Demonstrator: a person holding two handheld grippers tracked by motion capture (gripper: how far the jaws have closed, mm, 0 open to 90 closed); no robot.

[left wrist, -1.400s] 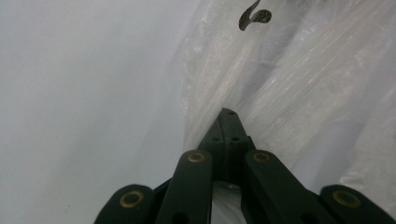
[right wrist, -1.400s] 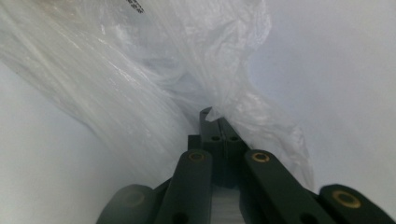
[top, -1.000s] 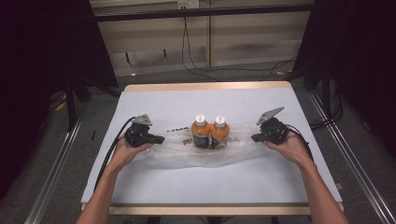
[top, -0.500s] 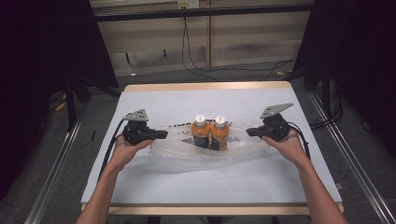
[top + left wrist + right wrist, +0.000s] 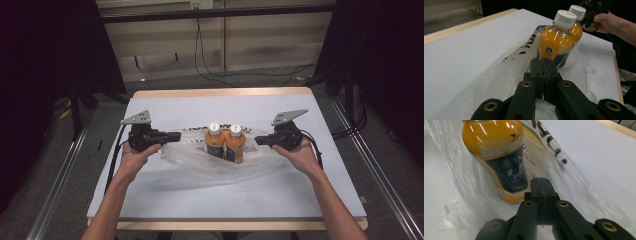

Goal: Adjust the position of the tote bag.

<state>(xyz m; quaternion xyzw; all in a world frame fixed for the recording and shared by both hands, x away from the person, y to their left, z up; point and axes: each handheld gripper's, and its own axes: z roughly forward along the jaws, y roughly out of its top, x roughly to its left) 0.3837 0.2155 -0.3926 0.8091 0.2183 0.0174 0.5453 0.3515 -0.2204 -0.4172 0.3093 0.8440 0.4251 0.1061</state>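
- Two orange bottles [image 5: 225,144] with white caps stand upright side by side inside a clear plastic bag [image 5: 200,160], near the middle of the bench [image 5: 300,200].
- The bag lies flat and stretched, its long axis running from 9 o'clock to 3 o'clock across the bench in the high view; printed lettering shows along its far edge.
- The left tongs [image 5: 176,136] sit at the bag's 9 o'clock end with the jaws pressed together; in the left gripper view [image 5: 543,65] they pinch the bag's film, and the bottles [image 5: 560,37] stand straight ahead at 12 o'clock.
- The right tongs [image 5: 258,140] sit at the 3 o'clock end, jaws likewise closed on the film; in the right gripper view [image 5: 541,185] the near bottle [image 5: 499,157] rises at about 11 o'clock, just beyond the tips.
- The two tongs point at each other along the bag's long axis, with the bottles between them; the right tongs are somewhat nearer the bottles.
- The bottles' long axes are vertical, caps up, across the bag's length.
- My judgement: the coming move turns on this line, since both ends must rise evenly or the bottles will tip sideways within the slack film.
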